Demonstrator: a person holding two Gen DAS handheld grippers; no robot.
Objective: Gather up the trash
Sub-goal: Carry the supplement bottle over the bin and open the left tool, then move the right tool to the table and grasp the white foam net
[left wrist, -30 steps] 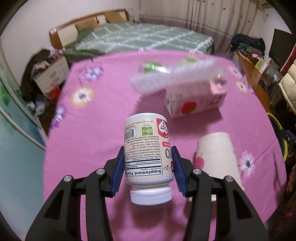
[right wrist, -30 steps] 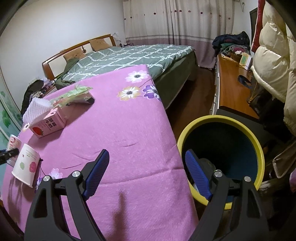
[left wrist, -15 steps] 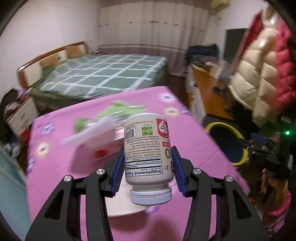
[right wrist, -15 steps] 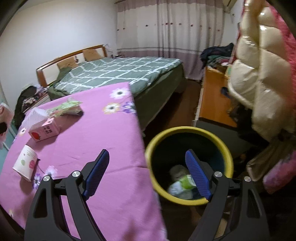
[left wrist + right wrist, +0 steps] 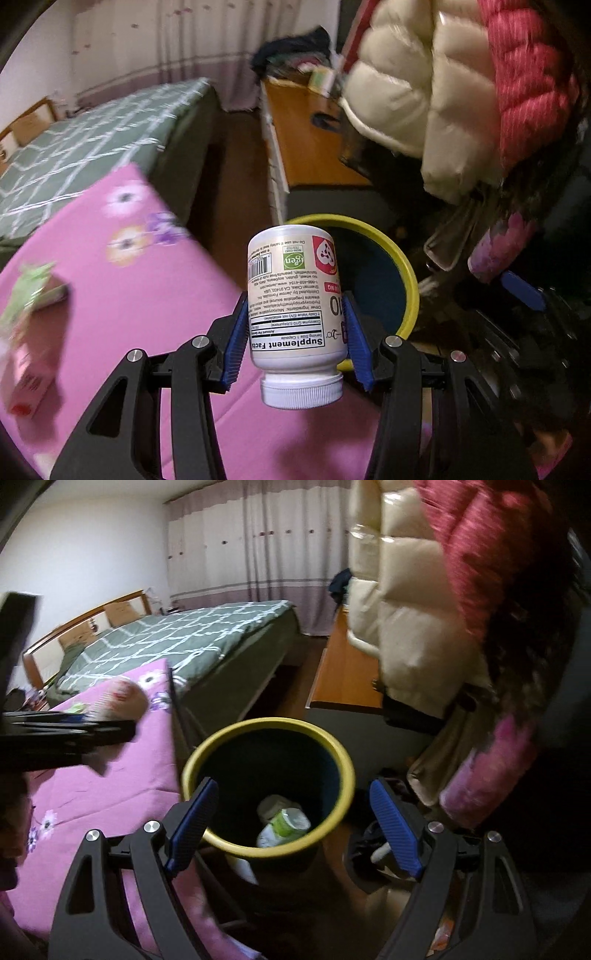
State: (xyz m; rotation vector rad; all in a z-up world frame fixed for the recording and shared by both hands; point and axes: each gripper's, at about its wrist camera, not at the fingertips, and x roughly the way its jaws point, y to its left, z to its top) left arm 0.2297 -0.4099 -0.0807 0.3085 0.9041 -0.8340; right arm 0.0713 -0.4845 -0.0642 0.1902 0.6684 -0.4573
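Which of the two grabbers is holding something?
The left gripper. Its blue pads squeeze a white supplement bottle, held cap toward the camera near the yellow-rimmed bin. The right gripper is wide open, with nothing between its fingers.

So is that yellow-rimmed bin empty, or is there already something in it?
Not empty. The right wrist view looks down into the round yellow-rimmed bin, and a crumpled white-and-green plastic bottle lies at its bottom.

The supplement bottle is cream with a white cap, black print, a green badge and a red mark — the tablecloth pink with flowers, the bin yellow-rimmed, dark inside — the bedspread green, white-gridded.
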